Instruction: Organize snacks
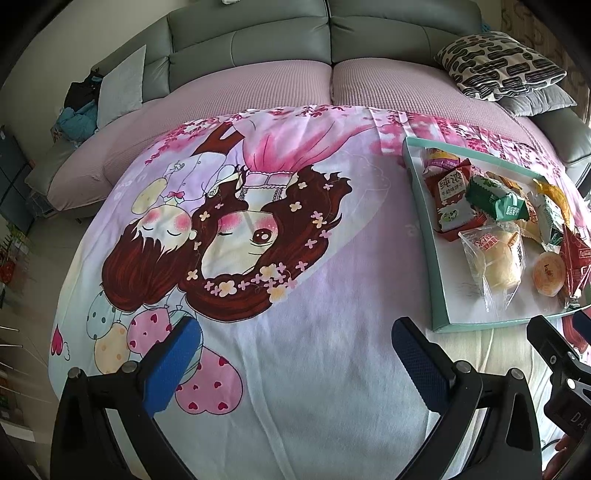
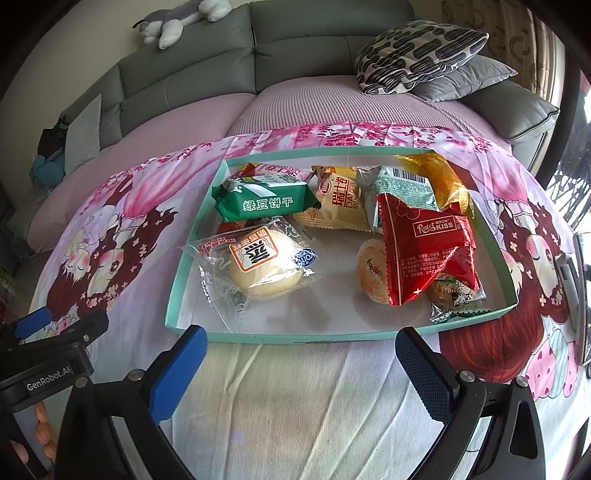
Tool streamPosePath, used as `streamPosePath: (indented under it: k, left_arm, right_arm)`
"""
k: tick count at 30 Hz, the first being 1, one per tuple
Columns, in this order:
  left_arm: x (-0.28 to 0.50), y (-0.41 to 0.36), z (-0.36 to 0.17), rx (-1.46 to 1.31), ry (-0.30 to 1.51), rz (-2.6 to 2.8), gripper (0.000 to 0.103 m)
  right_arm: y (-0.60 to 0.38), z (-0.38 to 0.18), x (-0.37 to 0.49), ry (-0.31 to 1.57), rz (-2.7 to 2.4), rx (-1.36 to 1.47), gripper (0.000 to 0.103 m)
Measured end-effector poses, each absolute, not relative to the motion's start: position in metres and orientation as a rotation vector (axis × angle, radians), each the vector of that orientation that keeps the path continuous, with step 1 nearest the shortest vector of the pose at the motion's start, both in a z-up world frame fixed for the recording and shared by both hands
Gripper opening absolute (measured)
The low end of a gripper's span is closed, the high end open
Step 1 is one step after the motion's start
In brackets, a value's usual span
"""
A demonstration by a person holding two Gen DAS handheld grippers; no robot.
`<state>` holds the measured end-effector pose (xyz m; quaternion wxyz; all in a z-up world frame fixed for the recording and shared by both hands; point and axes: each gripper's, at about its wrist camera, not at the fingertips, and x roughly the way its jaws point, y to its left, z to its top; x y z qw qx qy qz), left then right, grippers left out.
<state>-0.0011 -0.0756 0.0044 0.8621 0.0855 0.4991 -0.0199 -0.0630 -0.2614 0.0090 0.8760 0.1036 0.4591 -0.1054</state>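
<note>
A shallow teal-rimmed tray (image 2: 186, 258) lies on a cartoon-print cloth (image 1: 314, 369) spread over the table, its long axis running left to right in the right wrist view, long near rim facing the right hand-held gripper (image 2: 301, 363). Inside it, the snacks are heaped toward the far and right side. A green biscuit packet (image 2: 264, 201) lies with its long axis across the tray, printed face up. In front of it sits a clear-wrapped bun (image 2: 258, 269), its wrapper tail trailing toward the near rim. A red packet (image 2: 430, 251) stands tilted, long axis running near to far, overlapping a small orange jelly cup (image 2: 371, 273) and a green-edged packet (image 2: 456, 295) at the near right corner. A yellow packet (image 2: 340, 201) and a gold wrapper (image 2: 439, 177) lie behind.

The right hand-held gripper hangs just short of the near rim, jaws spread wide, nothing between them. The left hand-held gripper (image 1: 295, 363) is likewise released and empty over bare cloth, with the tray off to its right (here the tray's long axis runs near to far).

Only the right wrist view shows a plush toy (image 2: 177, 18) on the sofa back (image 2: 295, 37) and fingertips (image 2: 40, 432) at the lower left; the left wrist view alone shows the whole cartoon couple printed on the cloth.
</note>
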Motion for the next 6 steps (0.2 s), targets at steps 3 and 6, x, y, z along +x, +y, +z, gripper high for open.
streamPosePath:
  k: [3, 6]
  left_arm:
    - [-0.0028, -0.0744, 0.0062, 0.17, 1.036, -0.038, 0.103]
    - [-0.0015, -0.0728, 0.0056, 0.156, 1.043, -0.037, 0.103]
  right_arm:
    - [-0.2612, 0.009, -0.063, 0.957, -0.221, 0.217, 0.103]
    - [-0.2613, 0.0084, -0.0632, 0.958, -0.223, 0.219, 0.103]
